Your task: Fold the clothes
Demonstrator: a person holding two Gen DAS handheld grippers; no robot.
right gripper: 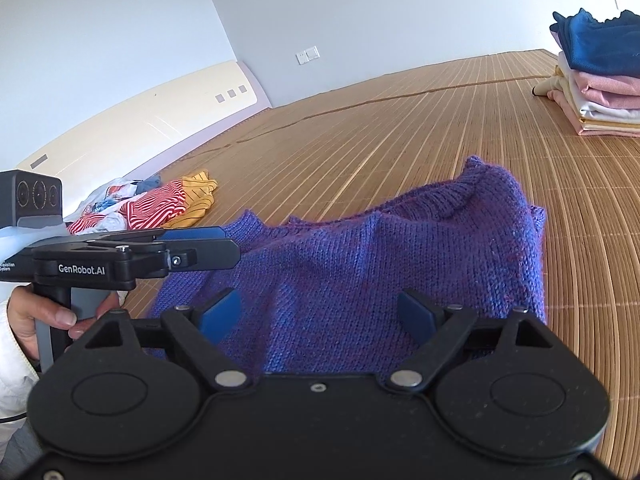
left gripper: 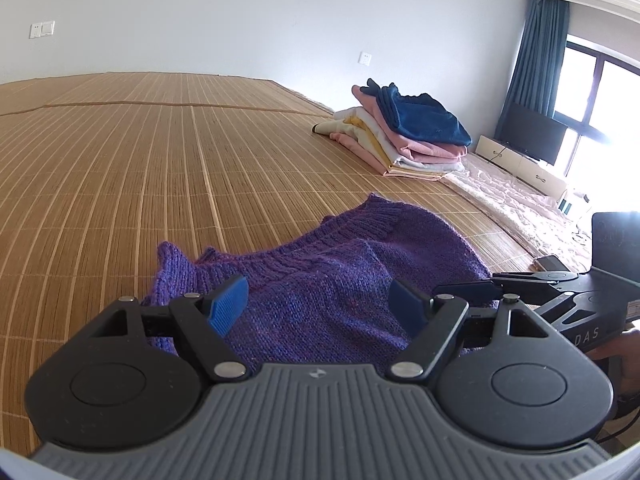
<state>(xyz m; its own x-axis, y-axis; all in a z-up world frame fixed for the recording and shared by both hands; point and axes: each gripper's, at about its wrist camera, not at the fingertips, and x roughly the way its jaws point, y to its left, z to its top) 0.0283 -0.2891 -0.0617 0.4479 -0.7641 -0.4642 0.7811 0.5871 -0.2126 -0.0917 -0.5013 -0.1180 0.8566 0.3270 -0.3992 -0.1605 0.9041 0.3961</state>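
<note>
Below, purple sweater (left gripper: pixel 320 280) on bamboo mat (left gripper: pixel 120 168) — both claws spread, left claw (left gripper: pixel 318 306), right claw (right gripper: pixel 318 314)

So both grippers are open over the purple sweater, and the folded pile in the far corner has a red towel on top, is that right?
Not quite: the top of the folded pile is dark blue, not red, as the left wrist view shows. The rest holds: the left gripper and right gripper are both open over the purple sweater.

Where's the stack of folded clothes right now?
The folded stack sits on the bamboo mat beyond the purple sweater, right of centre in the left wrist view and at the far right edge in the right wrist view.
</note>
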